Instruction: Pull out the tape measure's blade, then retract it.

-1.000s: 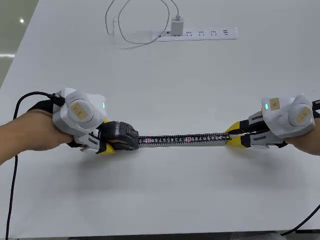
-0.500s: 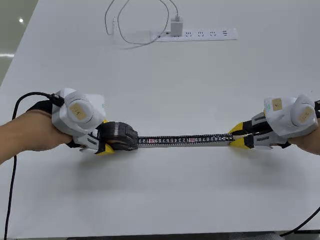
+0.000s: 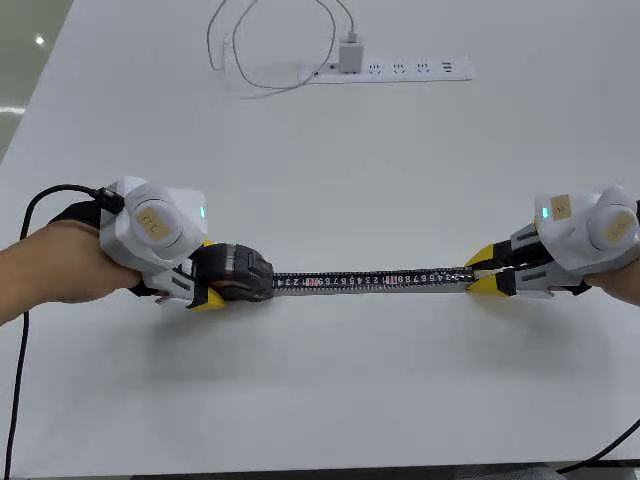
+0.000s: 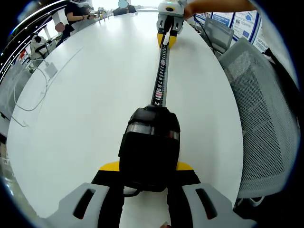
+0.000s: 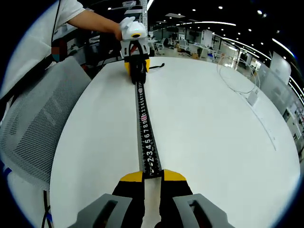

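The left tool (image 4: 147,166) clamps the tape measure (image 3: 238,274); the right tool (image 5: 152,176) pinches its blade (image 3: 370,281). Extended, it runs straight across the desk (image 3: 350,180) between them.

1. Tape measure case (image 3: 235,272): black, with a silver-grey band across the front.
2. Blade (image 3: 370,281): black, white numerals, red marks at intervals.
3. Left gripper (image 3: 213,275), right gripper (image 3: 481,271): white-grey shells, yellow jaw tips.
4. Table (image 3: 330,170): plain white.
5. Power strip (image 3: 385,69): white.

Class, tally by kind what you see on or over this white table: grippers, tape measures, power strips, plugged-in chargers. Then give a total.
Grippers: 2 (left gripper, right gripper)
Tape measure: 1
Power strip: 1
Charger: 1
Total: 5
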A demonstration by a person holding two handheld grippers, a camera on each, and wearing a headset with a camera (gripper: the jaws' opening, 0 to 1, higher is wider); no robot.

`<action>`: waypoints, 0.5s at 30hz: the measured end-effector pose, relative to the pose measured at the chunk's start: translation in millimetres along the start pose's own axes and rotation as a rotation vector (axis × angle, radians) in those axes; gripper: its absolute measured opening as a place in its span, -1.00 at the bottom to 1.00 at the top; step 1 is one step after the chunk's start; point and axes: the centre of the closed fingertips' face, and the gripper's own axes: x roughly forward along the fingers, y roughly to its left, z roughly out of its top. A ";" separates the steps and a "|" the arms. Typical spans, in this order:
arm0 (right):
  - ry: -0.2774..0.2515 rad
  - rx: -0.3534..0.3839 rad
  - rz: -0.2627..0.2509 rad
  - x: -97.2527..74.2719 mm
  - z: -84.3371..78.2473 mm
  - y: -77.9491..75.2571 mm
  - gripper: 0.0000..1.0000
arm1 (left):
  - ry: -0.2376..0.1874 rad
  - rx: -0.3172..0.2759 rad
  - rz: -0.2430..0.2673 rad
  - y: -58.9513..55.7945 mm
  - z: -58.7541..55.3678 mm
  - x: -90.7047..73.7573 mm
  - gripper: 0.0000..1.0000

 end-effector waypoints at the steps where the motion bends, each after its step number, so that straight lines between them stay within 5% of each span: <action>1: 0.001 0.002 0.000 -0.6 -1.2 -0.1 -0.87 | 0.000 -0.001 0.000 0.1 0.0 0.0 -0.40; 15: 0.027 0.009 0.005 -2.0 -1.9 -0.5 -0.84 | 0.000 -0.015 0.004 1.5 1.1 0.5 -0.40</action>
